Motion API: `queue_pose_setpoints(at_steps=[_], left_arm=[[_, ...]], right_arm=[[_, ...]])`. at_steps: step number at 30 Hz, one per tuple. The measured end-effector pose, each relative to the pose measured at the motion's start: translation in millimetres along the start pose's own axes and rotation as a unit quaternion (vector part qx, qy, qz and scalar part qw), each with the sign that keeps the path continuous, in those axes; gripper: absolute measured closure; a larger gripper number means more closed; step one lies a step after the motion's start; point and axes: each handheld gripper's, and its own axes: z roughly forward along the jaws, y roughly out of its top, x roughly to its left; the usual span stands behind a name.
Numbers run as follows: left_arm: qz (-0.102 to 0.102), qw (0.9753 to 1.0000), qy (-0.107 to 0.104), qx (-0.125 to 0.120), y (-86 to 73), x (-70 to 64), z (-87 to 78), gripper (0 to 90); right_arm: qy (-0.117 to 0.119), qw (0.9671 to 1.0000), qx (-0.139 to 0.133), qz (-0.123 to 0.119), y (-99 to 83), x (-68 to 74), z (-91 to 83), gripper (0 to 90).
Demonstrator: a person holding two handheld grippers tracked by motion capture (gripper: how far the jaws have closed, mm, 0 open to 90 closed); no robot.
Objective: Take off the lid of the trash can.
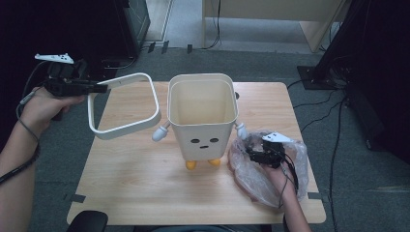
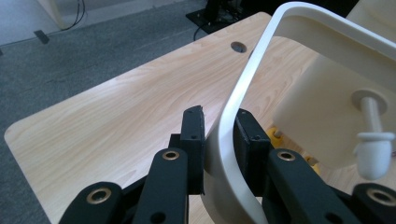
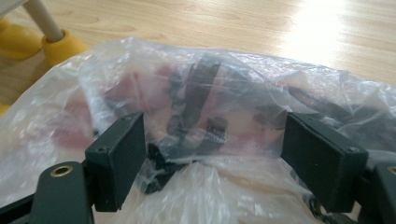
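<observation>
Bin (image 1: pixel 203 116) between lifted rim ring (image 1: pixel 126 104) and plastic bag (image 1: pixel 251 176), desk (image 1: pixel 145 164)

Clear plastic bag (image 3: pixel 219 93) ahead of the right gripper (image 3: pixel 215 154), its dark contents blurred by the film and unidentifiable, its lower part cut off.

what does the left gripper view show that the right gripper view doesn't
Left gripper view: black fingers clamped on the cream rounded-square plastic ring, with a white peg arm on the cream bin. Right gripper view: open fingers astride a crumpled clear plastic bag with dark contents. Both: the light wooden table and the bin's yellow feet.
</observation>
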Motion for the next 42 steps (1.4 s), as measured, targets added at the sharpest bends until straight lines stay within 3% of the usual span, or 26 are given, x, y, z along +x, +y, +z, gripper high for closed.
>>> queue_pose_setpoints(at_steps=[8, 13, 22, 30, 36, 42], left_arm=[[-0.003, 0.9999, 0.01, 0.007, -17.8, 10.1, 10.2, 76.5], [-0.003, 0.9999, 0.013, 0.007, -26.5, 13.8, 15.1, 76.6], [-0.001, 0.9998, 0.02, 0.006, -38.7, 21.3, 18.8, 76.5], [0.004, 0.9996, 0.014, 0.023, -58.7, 24.4, 36.8, 76.4], [0.021, 0.9994, 0.005, 0.027, -71.0, 21.7, 50.9, 76.4], [0.02, 0.9993, -0.007, 0.03, -85.4, 19.0, 67.7, 76.3]], right_arm=[[0.04, 0.9986, 0.03, 0.019, -7.8, 0.4, -7.7, 22.1], [0.04, 0.9974, 0.059, 0.011, -19.2, -0.5, 1.7, 21.6], [0.016, 0.9985, 0.039, -0.034, -20.4, 3.8, 11.0, 20.1], [0.011, 0.9989, 0.035, -0.03, -17.4, -0.2, 15.8, 20.0], [0.009, 0.9989, 0.035, -0.03, -16.9, -0.2, 16.4, 20.0], [0.008, 0.9989, 0.035, -0.03, -15.7, -1.8, 17.7, 20.7]])
